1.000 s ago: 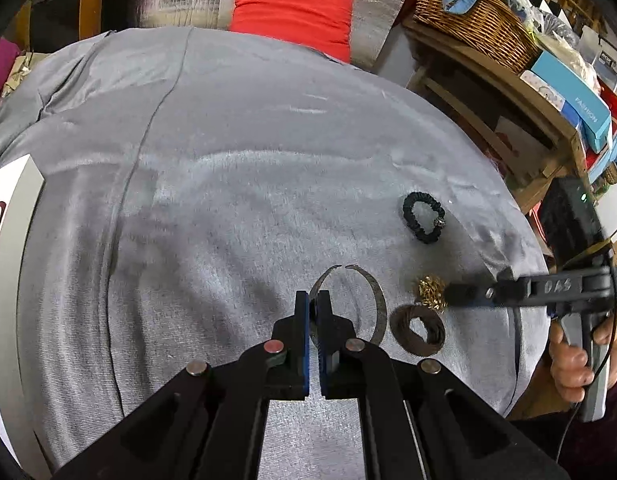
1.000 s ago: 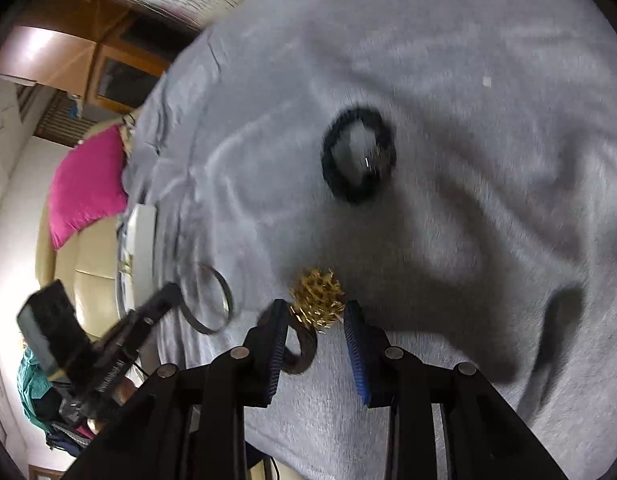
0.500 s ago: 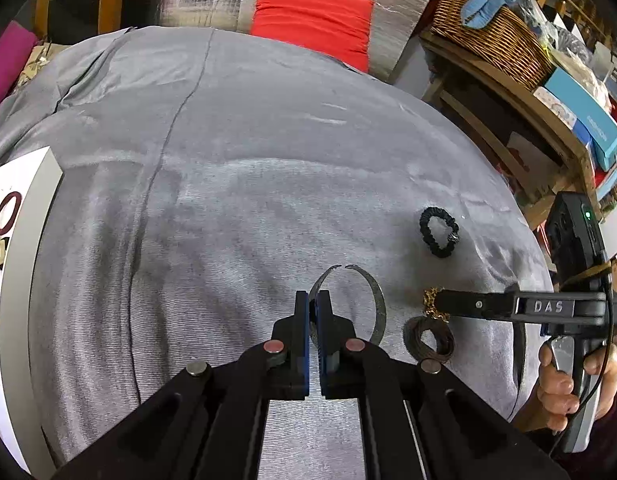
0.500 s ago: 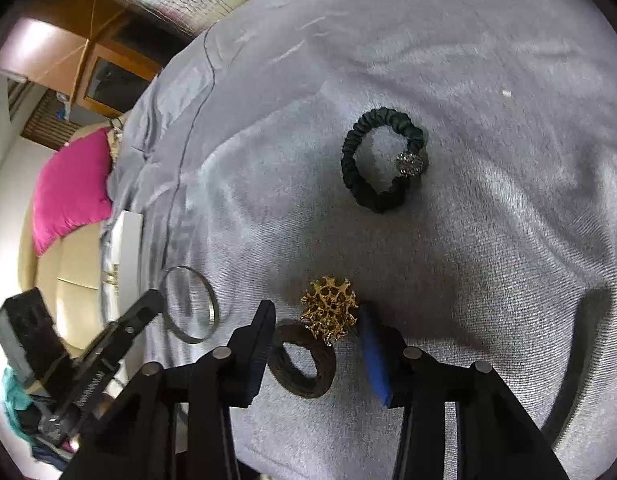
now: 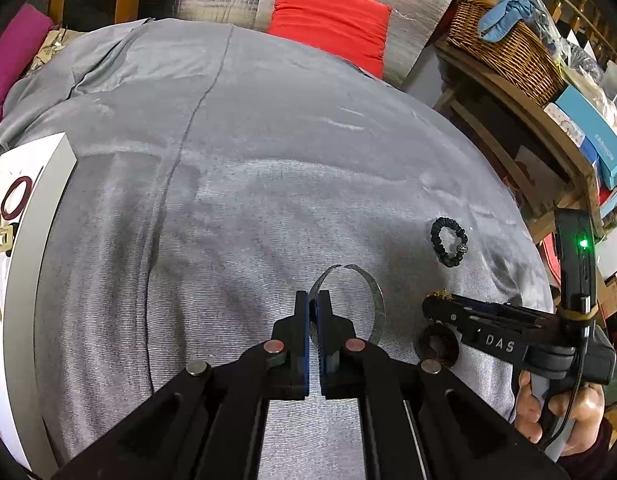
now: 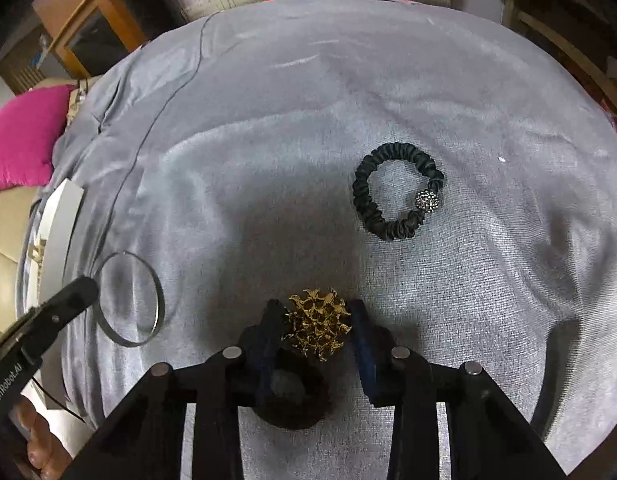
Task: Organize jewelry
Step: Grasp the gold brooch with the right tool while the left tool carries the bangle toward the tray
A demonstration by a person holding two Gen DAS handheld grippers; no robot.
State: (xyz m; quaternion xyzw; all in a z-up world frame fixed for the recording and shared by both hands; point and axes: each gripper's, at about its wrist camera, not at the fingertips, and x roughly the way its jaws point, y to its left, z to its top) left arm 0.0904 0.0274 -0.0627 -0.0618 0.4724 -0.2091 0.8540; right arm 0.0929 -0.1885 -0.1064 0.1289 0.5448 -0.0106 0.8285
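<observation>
The right gripper (image 6: 317,322) is closing in, its blue pads bracketing the spiky gold brooch (image 6: 317,327) lying just beyond the dark brown ring (image 6: 292,398). The left gripper (image 5: 314,312) is pinching the thin silver bangle (image 5: 362,304), left of that brooch.

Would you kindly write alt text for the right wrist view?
The right tongs straddle a spiky gold brooch on grey cloth, closing in. A black scrunchie lies beyond; the left tongs pinch a silver bangle.
</observation>
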